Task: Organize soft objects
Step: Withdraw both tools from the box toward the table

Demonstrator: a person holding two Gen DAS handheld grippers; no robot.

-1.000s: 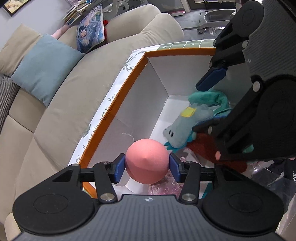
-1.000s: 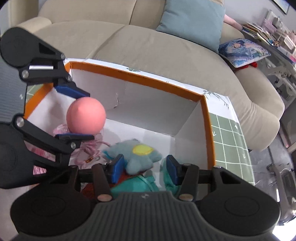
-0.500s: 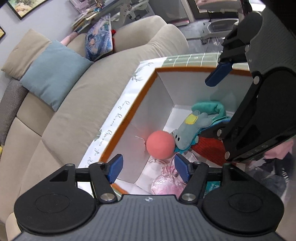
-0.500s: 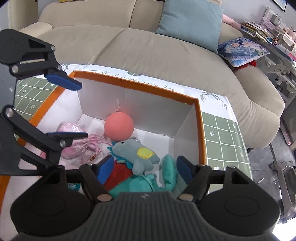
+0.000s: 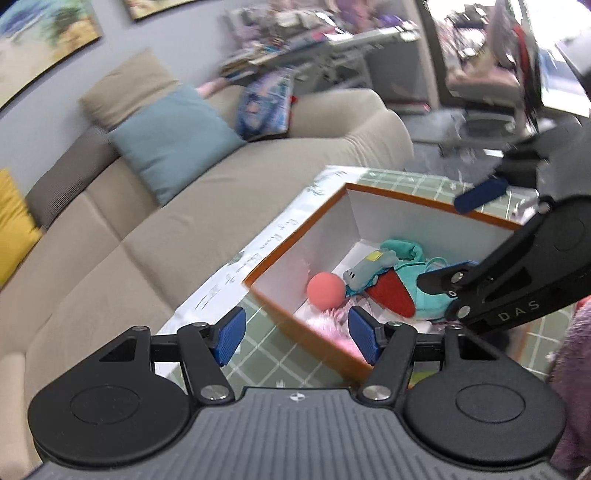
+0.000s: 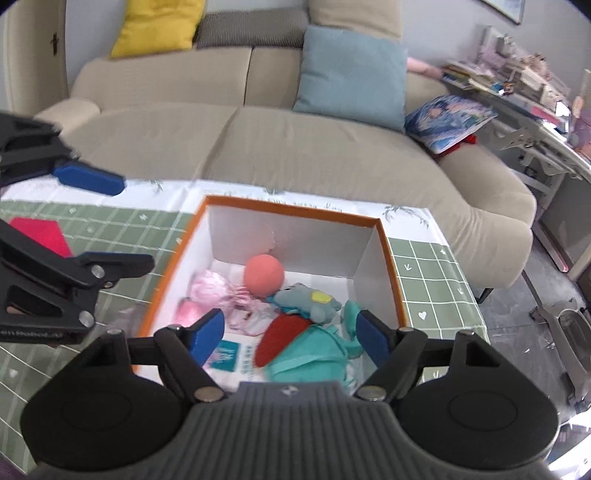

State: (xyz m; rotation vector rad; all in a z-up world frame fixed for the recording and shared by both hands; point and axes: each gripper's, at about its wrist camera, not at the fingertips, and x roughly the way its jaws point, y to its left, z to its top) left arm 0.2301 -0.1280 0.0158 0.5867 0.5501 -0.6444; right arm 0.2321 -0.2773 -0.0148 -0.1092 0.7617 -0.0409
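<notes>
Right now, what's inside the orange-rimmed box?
Inside the box: pink ball, grey-blue plush, red plush piece, teal fabric, pink pouch and a printed card. Anything beneath the pile is covered.

There is one box (image 6: pixel 390 254) with an orange rim. Inside it I count one pink ball (image 6: pixel 263 275), one grey-blue plush toy (image 6: pixel 306 301) with a yellow patch, one teal cloth item (image 6: pixel 314 356), one red piece (image 6: pixel 282 338) and one pink drawstring pouch (image 6: pixel 212 291). On the sofa (image 6: pixel 258 147) there are three cushions: one yellow cushion (image 6: pixel 155 26), one light blue cushion (image 6: pixel 351 77) and one printed cushion (image 6: pixel 448 120). One red flat item (image 6: pixel 38 234) lies on the surface (image 6: pixel 428 284). Two grippers are visible: the left gripper (image 5: pixel 295 332) and the right gripper (image 6: pixel 288 334).
</notes>
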